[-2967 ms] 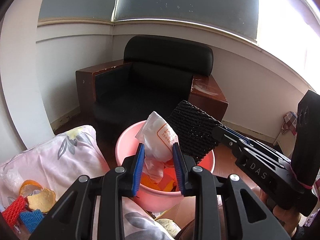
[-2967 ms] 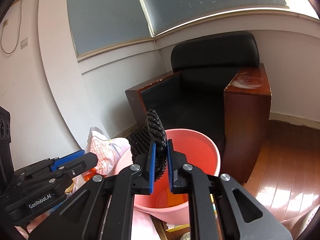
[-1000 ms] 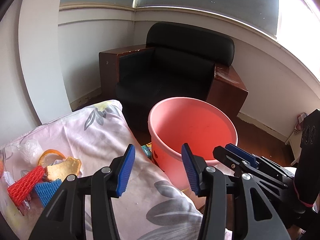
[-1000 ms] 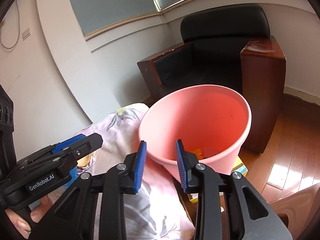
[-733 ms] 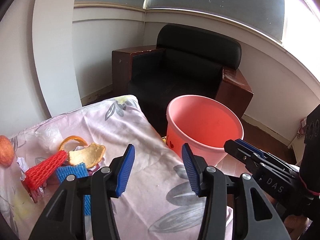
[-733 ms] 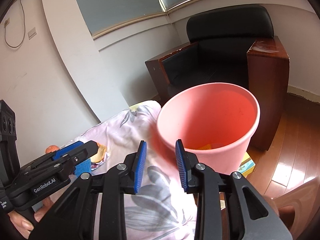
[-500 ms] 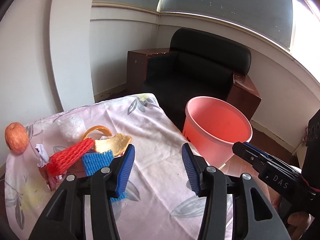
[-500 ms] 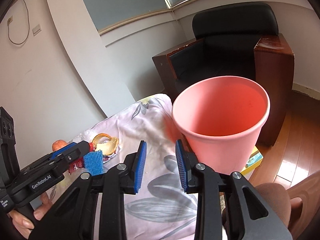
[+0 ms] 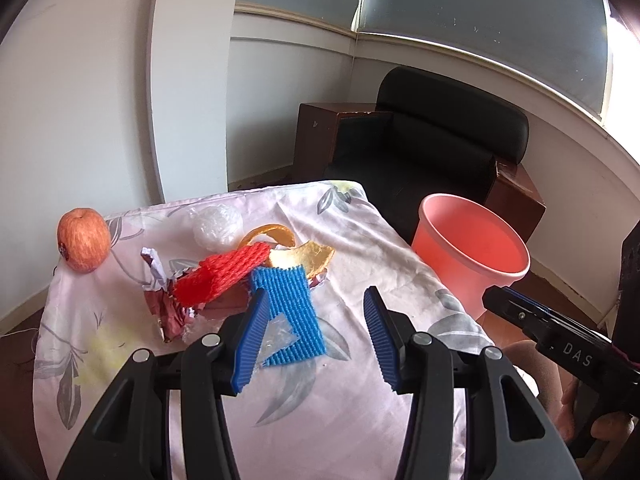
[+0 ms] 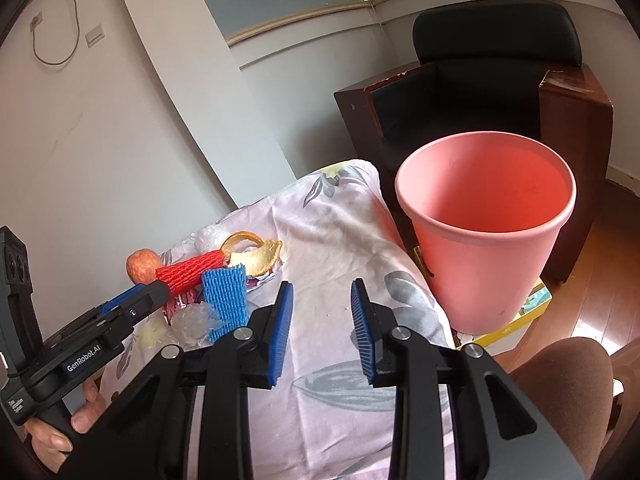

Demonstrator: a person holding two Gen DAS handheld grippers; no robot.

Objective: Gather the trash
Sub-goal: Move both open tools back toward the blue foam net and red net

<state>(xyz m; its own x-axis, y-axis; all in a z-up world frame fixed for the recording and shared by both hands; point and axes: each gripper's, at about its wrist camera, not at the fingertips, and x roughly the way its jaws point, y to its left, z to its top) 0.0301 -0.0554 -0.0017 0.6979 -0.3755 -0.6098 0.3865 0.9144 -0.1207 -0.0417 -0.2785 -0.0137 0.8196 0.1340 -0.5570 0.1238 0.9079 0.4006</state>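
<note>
Hovering above the floral tablecloth (image 9: 360,408), the left gripper (image 9: 316,336) is held with its jaws spread wide and nothing between them; the right gripper (image 10: 322,330) is likewise open and empty. Trash is heaped on the cloth: a blue foam net (image 9: 288,312), a red foam net (image 9: 220,276), orange peel (image 9: 304,256), a crumpled wrapper (image 9: 168,312) and a plastic wad (image 9: 218,226). An apple (image 9: 83,245) is set apart near the far-left edge. The pink bin (image 10: 486,236) is seen beside the table's right edge.

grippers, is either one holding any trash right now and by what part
Neither holds anything. The left gripper is open over the blue foam net without pinching it, and the right gripper is open with only the tablecloth between its pads.
</note>
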